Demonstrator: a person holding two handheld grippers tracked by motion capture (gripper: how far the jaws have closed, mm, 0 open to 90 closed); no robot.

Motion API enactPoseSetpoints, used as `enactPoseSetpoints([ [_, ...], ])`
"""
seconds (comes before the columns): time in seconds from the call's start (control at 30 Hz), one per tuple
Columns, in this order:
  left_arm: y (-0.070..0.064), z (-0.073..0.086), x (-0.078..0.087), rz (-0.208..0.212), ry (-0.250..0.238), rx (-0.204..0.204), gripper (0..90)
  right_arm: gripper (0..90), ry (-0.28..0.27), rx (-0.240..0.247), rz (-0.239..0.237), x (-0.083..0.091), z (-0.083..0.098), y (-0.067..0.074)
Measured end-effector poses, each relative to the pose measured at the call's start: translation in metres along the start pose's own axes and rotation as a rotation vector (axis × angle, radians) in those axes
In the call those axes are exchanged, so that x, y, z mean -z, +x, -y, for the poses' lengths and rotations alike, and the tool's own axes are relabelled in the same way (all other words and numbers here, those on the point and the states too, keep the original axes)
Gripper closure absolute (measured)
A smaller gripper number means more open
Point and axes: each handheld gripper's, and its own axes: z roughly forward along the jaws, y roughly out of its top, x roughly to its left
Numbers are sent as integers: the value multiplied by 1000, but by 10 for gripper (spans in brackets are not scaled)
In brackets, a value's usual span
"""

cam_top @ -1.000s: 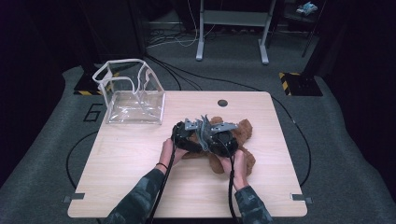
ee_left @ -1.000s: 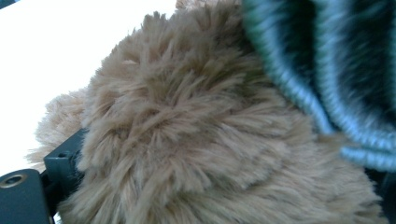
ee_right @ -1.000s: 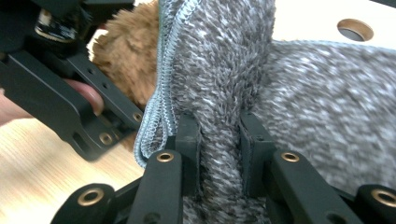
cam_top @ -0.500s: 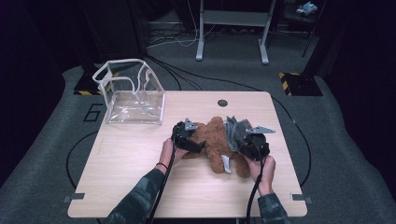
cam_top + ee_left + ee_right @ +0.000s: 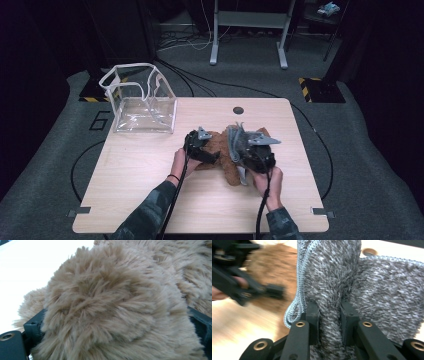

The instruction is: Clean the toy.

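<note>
A brown plush toy [image 5: 218, 150] lies in the middle of the wooden table [image 5: 140, 200]. My left gripper [image 5: 200, 145] comes at it from the left and is shut on it. In the left gripper view its tan fur [image 5: 112, 302] bulges between the two jaws. My right gripper [image 5: 252, 149] hovers over the toy's right side, shut on a grey fuzzy cloth [image 5: 235, 140]. In the right gripper view a fold of that cloth [image 5: 332, 277] with a light blue stitched edge stands pinched between the pads [image 5: 313, 315]. The plush toy [image 5: 277, 265] and the left gripper [image 5: 249, 290] sit blurred behind it.
A clear plastic bag [image 5: 142, 102] with white trim stands open at the table's back left corner. A dark round hole [image 5: 238, 110] marks the table's far edge. Cables trail from both grippers toward the person. Grey carpet and a metal stand [image 5: 247, 30] lie beyond the table.
The right gripper swung out to the right with the grey cloth, then came back left over the toy's right side. The left gripper kept still on the toy.
</note>
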Motion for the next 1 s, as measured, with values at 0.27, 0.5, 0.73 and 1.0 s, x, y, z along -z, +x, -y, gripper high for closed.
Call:
enactPoseSetpoints([
  [0.27, 2, 1, 0, 4, -7, -3, 57, 732, 69, 89, 12, -44, -13, 43],
  [0.5, 1, 1, 0, 3, -5, -12, 56, 738, 77, 54, -18, -31, -6, 21],
  [0.73, 1, 1, -1, 11, -11, -6, 56, 738, 74, -11, -3, -11, 12, -7],
  [1.0, 2, 1, -1, 15, -14, -5, 56, 739, 90, -60, 62, 3, 32, -38],
])
